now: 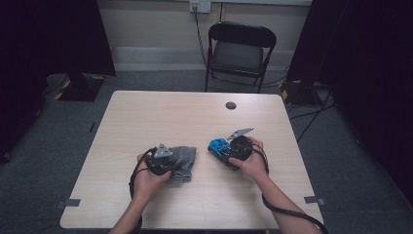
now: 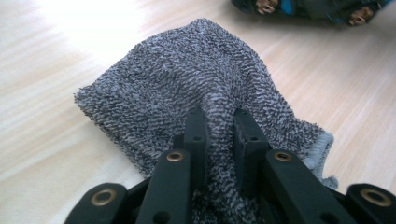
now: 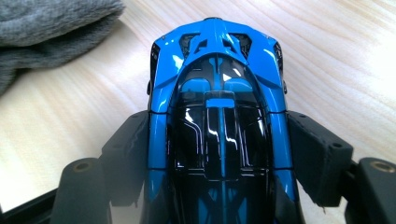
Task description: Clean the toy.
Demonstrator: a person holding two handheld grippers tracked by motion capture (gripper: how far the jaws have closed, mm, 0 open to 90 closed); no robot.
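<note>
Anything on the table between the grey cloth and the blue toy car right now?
Nothing: bare wood separates the grey cloth from the blue toy car. The high view shows that gap on the table, and the right gripper view shows it too.

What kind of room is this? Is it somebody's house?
Probably not a house. It looks like a plain workroom or lab set up for recording: a pale wooden table on grey carpet, black curtains at both sides, a black folding chair by the wall, and cables trailing over the floor.
</note>
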